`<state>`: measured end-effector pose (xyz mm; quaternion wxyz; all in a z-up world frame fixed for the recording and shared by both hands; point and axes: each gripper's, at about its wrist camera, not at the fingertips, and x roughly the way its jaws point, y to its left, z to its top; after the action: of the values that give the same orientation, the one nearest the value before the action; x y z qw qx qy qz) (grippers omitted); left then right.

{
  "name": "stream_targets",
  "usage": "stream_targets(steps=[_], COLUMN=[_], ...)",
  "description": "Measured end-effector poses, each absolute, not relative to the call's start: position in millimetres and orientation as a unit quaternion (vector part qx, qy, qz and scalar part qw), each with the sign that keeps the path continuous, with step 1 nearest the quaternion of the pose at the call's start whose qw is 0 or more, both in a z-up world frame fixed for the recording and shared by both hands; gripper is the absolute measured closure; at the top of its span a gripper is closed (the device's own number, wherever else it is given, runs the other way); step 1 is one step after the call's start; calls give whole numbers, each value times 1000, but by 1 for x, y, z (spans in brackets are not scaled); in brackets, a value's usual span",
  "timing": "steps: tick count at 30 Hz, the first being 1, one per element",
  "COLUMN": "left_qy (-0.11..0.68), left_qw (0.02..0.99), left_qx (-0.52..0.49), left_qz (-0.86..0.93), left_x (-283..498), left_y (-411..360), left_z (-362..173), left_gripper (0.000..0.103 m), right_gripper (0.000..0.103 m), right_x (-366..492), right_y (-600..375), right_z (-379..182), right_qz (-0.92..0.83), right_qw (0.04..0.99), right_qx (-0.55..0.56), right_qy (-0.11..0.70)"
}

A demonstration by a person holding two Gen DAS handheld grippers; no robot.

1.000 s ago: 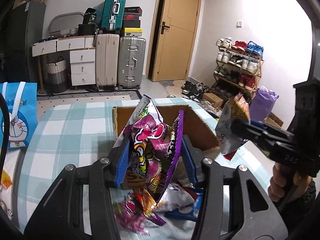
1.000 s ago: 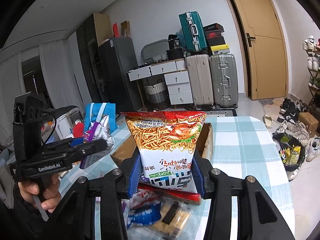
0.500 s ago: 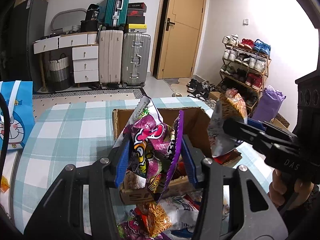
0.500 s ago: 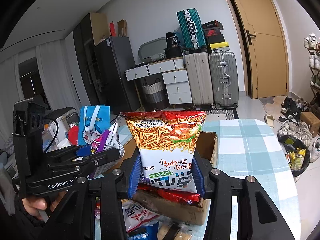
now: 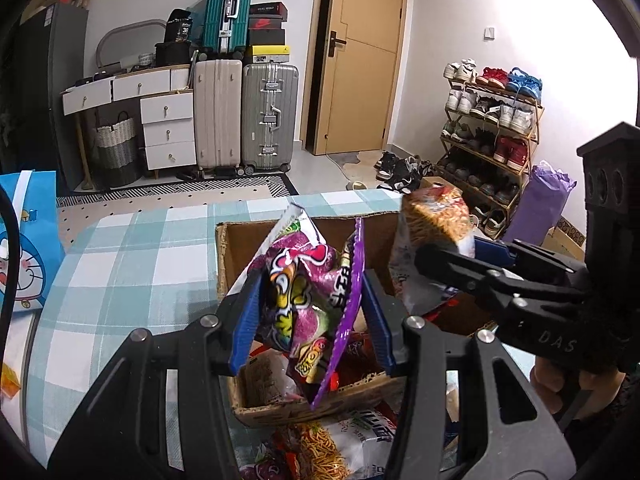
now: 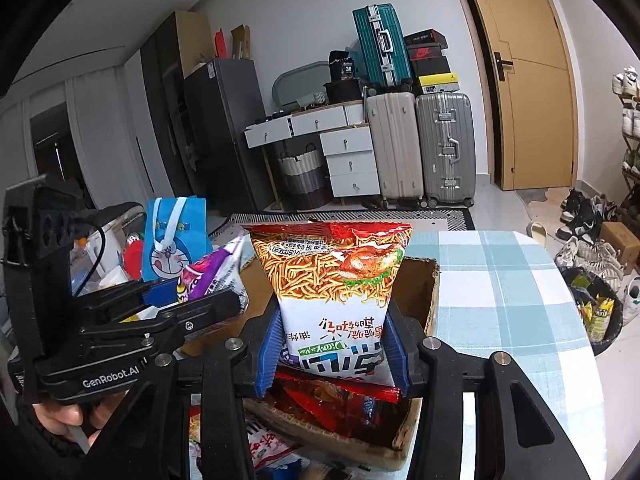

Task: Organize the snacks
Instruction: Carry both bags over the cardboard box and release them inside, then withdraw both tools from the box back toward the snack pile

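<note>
Over the cardboard box (image 5: 304,404), in the left wrist view: left gripper (image 5: 310,312) clamped partway closed on a purple snack packet (image 5: 308,292), hanging above the box's near rim; inside the box, a few red packets already dropped; just in front of the box, on the checked tablecloth (image 5: 132,264), more loose packets (image 5: 340,444) not yet packed; right gripper (image 5: 448,258) above the box's right side, pinching a noodle-snack bag (image 5: 434,220).

Above the same box (image 6: 432,292), in the right wrist view: right gripper (image 6: 334,344) narrowly closed on the noodle-snack bag (image 6: 332,272), held upright over the box; red packets (image 6: 336,396) lying within; left gripper (image 6: 208,300) left of the box with the purple packet (image 6: 208,276); judged partway through, both bags yet to be released.
</note>
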<state>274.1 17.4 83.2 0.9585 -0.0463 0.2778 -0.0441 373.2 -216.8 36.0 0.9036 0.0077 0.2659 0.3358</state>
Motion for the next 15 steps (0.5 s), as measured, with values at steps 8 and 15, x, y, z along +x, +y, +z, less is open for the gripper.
stream_targets(steps=[8, 15], left_qy=[285, 301], left_qw=[957, 952], left_qx=[-31, -27], left_qz=[-51, -51], left_x=[288, 301], left_y=[9, 7], left_z=[73, 66], left_gripper=[58, 58], right_gripper=[57, 57], right_x=[386, 395], right_y=[-211, -210], right_z=[24, 18], right_qz=[333, 328], right_qw=[900, 900], right_qx=[2, 1], right_qy=[280, 286])
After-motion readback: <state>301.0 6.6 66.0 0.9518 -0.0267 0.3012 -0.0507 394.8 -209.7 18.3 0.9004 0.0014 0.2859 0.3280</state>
